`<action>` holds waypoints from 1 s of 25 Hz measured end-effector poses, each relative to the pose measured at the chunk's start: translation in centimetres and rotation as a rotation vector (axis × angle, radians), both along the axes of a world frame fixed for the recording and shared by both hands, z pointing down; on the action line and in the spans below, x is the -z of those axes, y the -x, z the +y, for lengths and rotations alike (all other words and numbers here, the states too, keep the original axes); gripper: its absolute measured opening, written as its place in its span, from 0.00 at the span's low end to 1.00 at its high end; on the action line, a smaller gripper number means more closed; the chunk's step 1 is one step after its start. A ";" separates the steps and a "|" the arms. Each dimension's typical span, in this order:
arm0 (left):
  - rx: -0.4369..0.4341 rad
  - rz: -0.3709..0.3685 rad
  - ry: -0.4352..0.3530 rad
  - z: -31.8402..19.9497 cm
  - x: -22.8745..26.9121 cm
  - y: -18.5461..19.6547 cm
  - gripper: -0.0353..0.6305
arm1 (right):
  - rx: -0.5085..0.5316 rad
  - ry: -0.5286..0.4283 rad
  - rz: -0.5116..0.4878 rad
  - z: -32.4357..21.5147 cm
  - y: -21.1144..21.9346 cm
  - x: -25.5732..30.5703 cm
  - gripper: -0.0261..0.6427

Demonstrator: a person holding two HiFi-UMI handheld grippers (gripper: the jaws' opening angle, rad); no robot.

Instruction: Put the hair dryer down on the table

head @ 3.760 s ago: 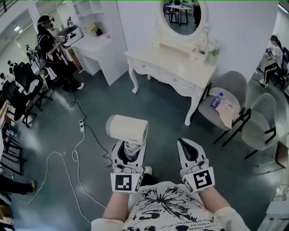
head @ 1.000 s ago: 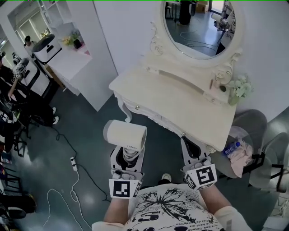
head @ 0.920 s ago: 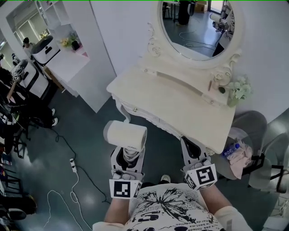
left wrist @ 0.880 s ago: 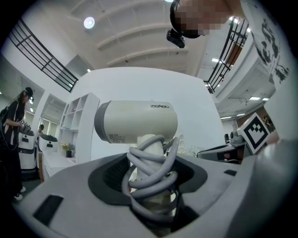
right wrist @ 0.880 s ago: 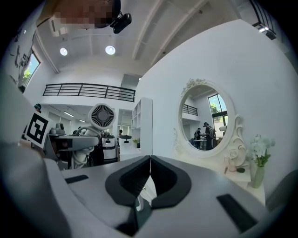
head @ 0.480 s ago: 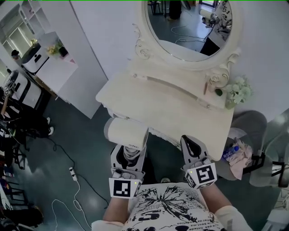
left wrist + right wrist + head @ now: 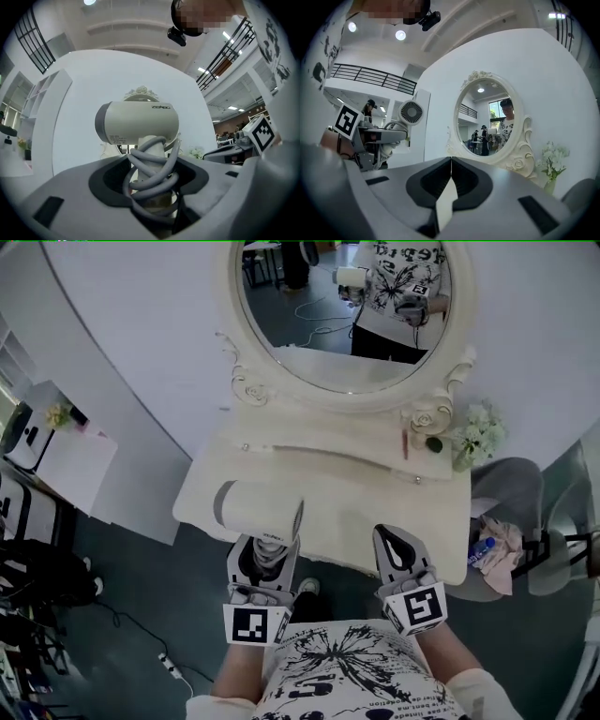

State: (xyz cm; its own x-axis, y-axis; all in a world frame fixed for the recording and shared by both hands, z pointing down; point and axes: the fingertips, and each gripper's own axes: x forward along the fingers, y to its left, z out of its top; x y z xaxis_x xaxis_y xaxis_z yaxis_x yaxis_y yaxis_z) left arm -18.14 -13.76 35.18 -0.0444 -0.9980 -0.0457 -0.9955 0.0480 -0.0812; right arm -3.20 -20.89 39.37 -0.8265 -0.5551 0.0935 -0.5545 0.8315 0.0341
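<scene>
A cream hair dryer [image 7: 261, 510] stands upright with its cord wound round the handle, and my left gripper [image 7: 265, 554] is shut on that handle. In the left gripper view the dryer's barrel [image 7: 138, 123] rises above the jaws and the wrapped handle sits between them [image 7: 149, 173]. The dryer hangs over the front left part of the white dressing table [image 7: 366, 488]. My right gripper [image 7: 394, 545] is shut and holds nothing, over the table's front edge. In the right gripper view its jaws meet [image 7: 451, 161], and the dryer's rear grille [image 7: 411, 112] shows at the left.
An oval mirror [image 7: 347, 315] stands at the back of the table, with a flower vase [image 7: 473, 432] and small items at the back right. A grey chair [image 7: 506, 502] with a bottle [image 7: 478, 549] stands to the right. A white cabinet [image 7: 56, 451] is at the left.
The view has closed in on the dressing table, so the dryer and both grippers now hang over its front edge instead of the floor. Neither grip has changed.
</scene>
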 end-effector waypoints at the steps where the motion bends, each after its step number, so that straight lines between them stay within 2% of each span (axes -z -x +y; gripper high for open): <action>1: -0.021 -0.003 0.002 -1.0 0.1 0.8 0.43 | -0.021 -0.001 -0.001 -0.7 0.7 0.2 0.07; 6: -0.142 -0.024 0.026 -5.9 -1.0 4.1 0.43 | -0.144 0.018 -0.009 -3.8 3.3 -0.4 0.07; 11: -0.263 -0.003 0.076 -9.5 -3.1 6.0 0.43 | -0.259 0.073 -0.016 -6.2 5.3 -2.1 0.07; 15: -0.316 -0.007 0.141 -11.9 -5.2 7.9 0.43 | -0.291 0.078 -0.012 -7.6 6.9 -2.7 0.07; 18: -0.373 0.016 0.174 -13.0 -7.0 8.1 0.43 | -0.321 0.101 -0.007 -8.1 7.2 -3.7 0.07; 25: -0.488 -0.003 0.334 -14.8 -13.8 7.9 0.43 | -0.362 0.152 0.018 -9.9 7.8 -7.5 0.07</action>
State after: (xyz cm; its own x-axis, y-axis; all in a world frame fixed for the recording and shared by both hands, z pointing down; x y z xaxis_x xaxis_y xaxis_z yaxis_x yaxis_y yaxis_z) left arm -26.02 -28.59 49.00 0.4229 -0.8635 0.2748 -0.8960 -0.4439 -0.0159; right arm -11.03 -30.81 46.88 -0.5776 -0.7889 0.2098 -0.8131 0.5788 -0.0620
